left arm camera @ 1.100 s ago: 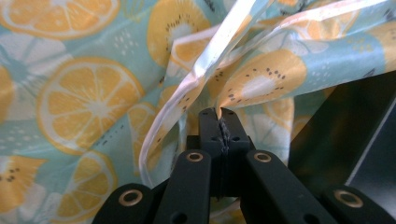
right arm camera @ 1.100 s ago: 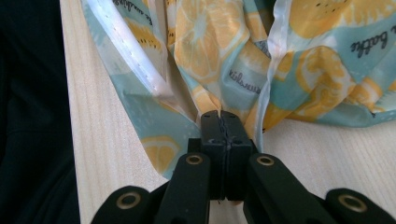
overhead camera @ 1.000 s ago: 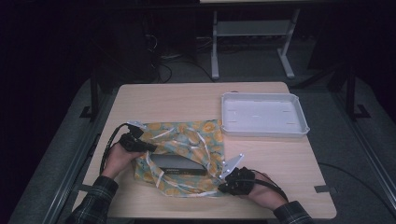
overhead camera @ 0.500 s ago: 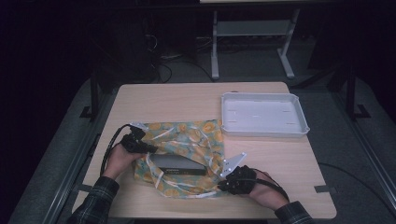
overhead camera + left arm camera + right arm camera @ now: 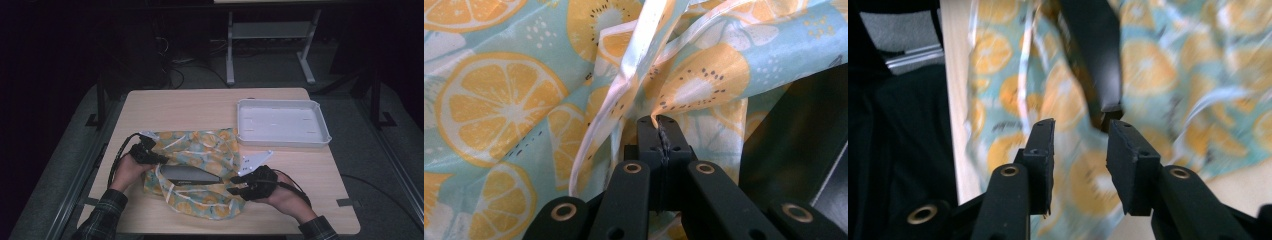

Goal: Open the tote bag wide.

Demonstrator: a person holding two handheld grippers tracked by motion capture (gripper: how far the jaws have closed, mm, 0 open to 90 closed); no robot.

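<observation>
Orange-print fabric bag (image 5: 200, 170) is lying on the bench (image 5: 200, 107), near the white tray (image 5: 282, 122). Left hand-held gripper (image 5: 659, 132) is pinching the bag's hem. Right hand-held gripper (image 5: 1079, 150) has just been opening, nothing between its pads.

High view overhead — gripper views close-up.

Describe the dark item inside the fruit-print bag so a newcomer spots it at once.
On the light wooden table, left of the white plastic tray, lies a turquoise fabric bag with orange-slice print. In its mouth sits a flat dark grey oblong object, the plain thing amid the pattern.
</observation>
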